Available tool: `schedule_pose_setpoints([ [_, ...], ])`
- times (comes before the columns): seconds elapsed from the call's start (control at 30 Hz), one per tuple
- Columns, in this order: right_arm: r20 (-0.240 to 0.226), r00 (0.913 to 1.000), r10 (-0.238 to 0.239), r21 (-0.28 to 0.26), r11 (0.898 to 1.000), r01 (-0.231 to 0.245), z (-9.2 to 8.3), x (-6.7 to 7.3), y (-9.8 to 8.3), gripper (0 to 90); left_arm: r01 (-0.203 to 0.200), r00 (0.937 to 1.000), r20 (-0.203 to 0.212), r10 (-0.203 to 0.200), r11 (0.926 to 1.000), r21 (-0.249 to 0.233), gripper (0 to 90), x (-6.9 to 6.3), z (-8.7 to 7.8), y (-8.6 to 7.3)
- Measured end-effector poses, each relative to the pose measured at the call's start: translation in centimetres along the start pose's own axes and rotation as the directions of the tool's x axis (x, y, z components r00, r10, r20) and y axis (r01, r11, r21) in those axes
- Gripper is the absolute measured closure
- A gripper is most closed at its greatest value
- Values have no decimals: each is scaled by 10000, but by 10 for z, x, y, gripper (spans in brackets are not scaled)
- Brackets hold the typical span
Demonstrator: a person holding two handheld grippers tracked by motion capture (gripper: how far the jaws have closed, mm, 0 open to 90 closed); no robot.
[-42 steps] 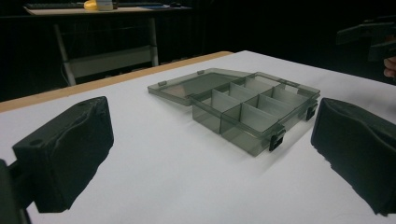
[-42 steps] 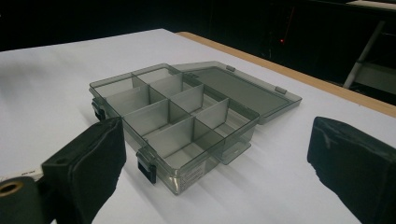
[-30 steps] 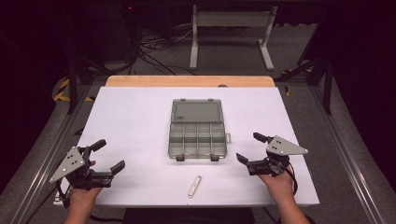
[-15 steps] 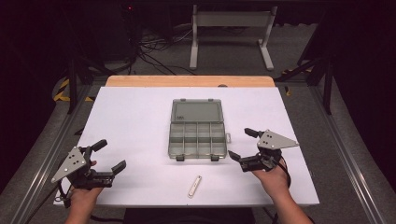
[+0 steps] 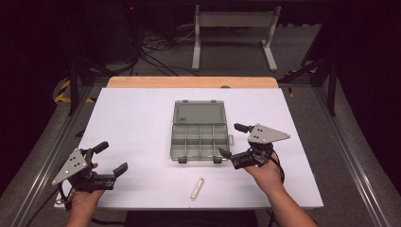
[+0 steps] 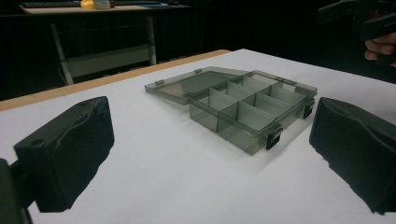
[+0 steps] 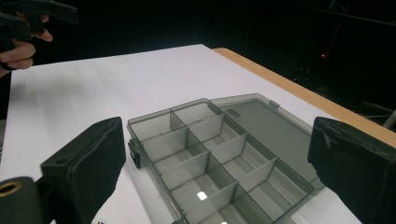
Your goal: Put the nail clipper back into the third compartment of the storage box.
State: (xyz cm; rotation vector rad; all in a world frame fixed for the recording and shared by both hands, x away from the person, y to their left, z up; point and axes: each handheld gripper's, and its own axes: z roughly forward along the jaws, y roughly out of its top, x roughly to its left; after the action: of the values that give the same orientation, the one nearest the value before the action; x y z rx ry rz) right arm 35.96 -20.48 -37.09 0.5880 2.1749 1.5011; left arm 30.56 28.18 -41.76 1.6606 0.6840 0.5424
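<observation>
hands at the near edge of the white counter [image 5: 142,123], one claw in each. my left claw [image 5: 109,158] hangs over the near left corner, jaws spread wide with nothing between them, well apart from everything else. a small pale stick-like piece [image 5: 196,188] lies flat on the counter near the front edge, between my two hands; i cannot tell what it is. my right claw [image 5: 232,140] is further in, jaws spread, hovering just beside the right front corner of the organiser box [image 5: 200,142]; whether the lower jaw touches the box i cannot tell. in the right gripper view the box [image 7: 219,158] sits between my jaws, its divided compartments showing bare bottoms. the box stands mid-counter, grey and see-through, its lid [image 5: 198,113] folded back flat on the far side. beyond that, a strip of bare wood [image 5: 189,82] edges the counter, then a metal stand [image 5: 234,28] on the dark floor.
</observation>
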Motion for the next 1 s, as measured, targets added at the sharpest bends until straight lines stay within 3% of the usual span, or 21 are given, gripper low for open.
schedule_pose_setpoints([
  [0.23,-198,9998,-61,52,10000,62,7,3,5,18,2,10000,39,-2,10000,20,10,0,0,0],
  [0.43,-582,9983,65,856,9963,-15,17,5,14,20,25,10000,52,-25,10000,11,11,-1,0,0],
  [0.57,-742,9972,-113,1529,9880,226,17,9,21,313,-31,10000,20,31,10000,15,12,-1,0,0],
  [0.67,-1179,9926,-304,1963,9791,533,19,12,26,552,-26,10000,4,26,10000,-11,12,-1,0,0],
  [0.77,-1763,9829,-539,2526,9626,981,23,14,33,771,-38,10000,43,38,10000,37,12,0,0,0],
  [0.87,-2156,9740,-691,2895,9481,1314,25,15,40,900,-36,10000,65,36,10000,59,13,0,1,-1],
  [1.0,-2241,9717,-746,3443,9267,1506,28,15,48,900,-40,10000,67,40,10000,72,13,0,1,-1],
])
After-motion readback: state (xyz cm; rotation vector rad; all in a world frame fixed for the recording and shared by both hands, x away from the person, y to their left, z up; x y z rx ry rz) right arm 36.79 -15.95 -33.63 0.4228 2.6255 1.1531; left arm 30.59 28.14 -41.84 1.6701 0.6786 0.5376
